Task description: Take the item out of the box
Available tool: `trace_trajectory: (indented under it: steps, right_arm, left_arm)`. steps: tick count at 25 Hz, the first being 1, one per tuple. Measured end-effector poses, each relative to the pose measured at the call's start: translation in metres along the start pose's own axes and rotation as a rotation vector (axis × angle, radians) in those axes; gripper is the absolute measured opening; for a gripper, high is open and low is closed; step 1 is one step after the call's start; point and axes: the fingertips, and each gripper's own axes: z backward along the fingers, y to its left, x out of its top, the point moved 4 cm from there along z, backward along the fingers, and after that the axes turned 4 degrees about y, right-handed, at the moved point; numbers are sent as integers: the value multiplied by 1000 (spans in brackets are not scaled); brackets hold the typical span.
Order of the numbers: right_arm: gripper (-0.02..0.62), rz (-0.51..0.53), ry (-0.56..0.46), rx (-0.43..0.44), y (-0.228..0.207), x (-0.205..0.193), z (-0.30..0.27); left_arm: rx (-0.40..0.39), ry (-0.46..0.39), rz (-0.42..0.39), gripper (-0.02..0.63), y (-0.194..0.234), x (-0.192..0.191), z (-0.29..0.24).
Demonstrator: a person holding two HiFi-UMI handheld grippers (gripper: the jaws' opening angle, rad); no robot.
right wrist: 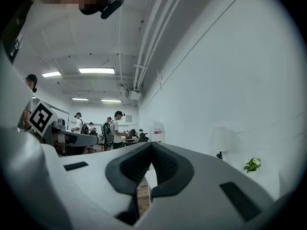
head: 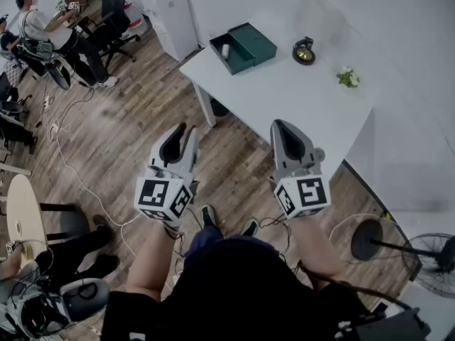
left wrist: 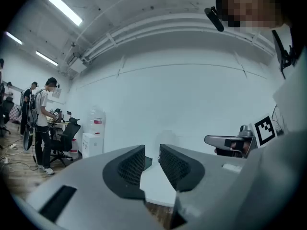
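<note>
Short of the white table (head: 284,94), left hand-held gripper (head: 185,131) and right hand-held gripper (head: 280,125), both clenched, empty.

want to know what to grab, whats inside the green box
A small white item lies in the open green box, near its far end. The rest looks bare. What is under the item is covered.
</note>
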Motion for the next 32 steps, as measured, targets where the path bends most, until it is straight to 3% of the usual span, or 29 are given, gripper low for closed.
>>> trace_trajectory:
  steps: [8,13,15,18,24,32]
  right_arm:
    - [3,16,21,-37,31,8,-29]
    - [6,-9,24,-106,51,16,-53]
    - [89,-5,30,-145,61,22,-62]
    - [164,-3,31,-206,71,28,-76]
    - [152,-3,59,-267,89,23,-101]
    - [140,-10,111,-259,87,2,-142]
  left_arm:
    - [-35,-4,-3,92,44,14,7]
    - [-37,-32,1,94,100,30,16]
    - [-34,-54,10,108,127,37,24]
    - [-50,-65,31,217,162,40,26]
    - [-121,-39,69,229,205,26,15]
    - [-120,-3,112,229,235,4,-9]
